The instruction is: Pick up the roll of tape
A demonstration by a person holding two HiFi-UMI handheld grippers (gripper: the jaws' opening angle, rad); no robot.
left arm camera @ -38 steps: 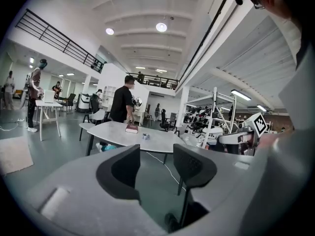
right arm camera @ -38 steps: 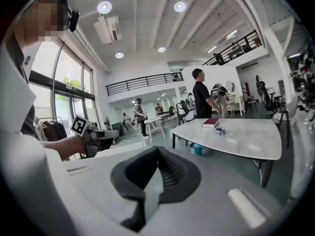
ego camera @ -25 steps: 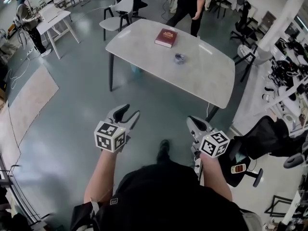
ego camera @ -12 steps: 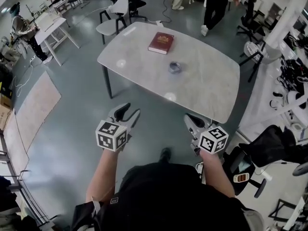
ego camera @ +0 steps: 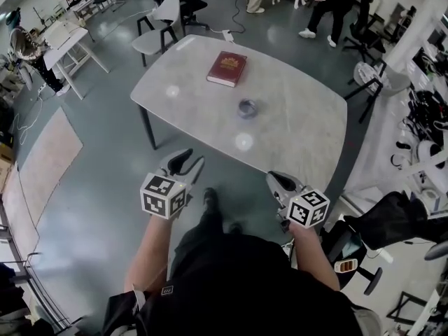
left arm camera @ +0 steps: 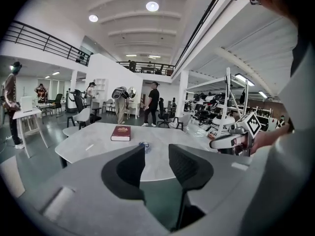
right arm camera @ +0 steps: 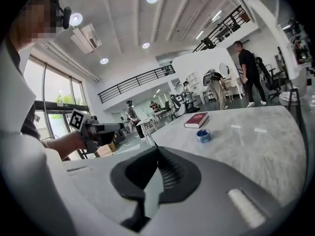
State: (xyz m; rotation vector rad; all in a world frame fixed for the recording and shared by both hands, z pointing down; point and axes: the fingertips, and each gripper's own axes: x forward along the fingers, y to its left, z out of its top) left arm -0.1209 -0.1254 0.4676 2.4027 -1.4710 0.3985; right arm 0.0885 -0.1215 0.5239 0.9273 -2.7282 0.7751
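Looking down from the head view, I have the pale marble-look table (ego camera: pixel 294 124) ahead as the biggest thing in reach, with both claws hanging over the floor short of its near edge. The left gripper (ego camera: pixel 192 158) has its jaws spread; they have just been closing part of the way, and its own view shows only the table through the gap, with nothing between the pads. The right gripper (ego camera: pixel 274 179) has its jaws pressed together on nothing, which its own view bears out. On the far part of the tabletop lies a dark red hardback book (ego camera: pixel 226 68), flat and closed. Nearer to me than the book and well apart from it, about mid-table, sits the roll of tape (ego camera: pixel 247 108), small and bluish, lying flat with its hole facing up. I judge it to be light, a stiff ring that will not crush under a firm pinch, but with a slick outer wrap, so a loose grip may let it squirt out or skate across the smooth top. I would take it either across its outer width or with one jaw dropped into the centre hole, pinching the wall of the ring. That calls for open jaws, so the left claw looks the readier of the two.
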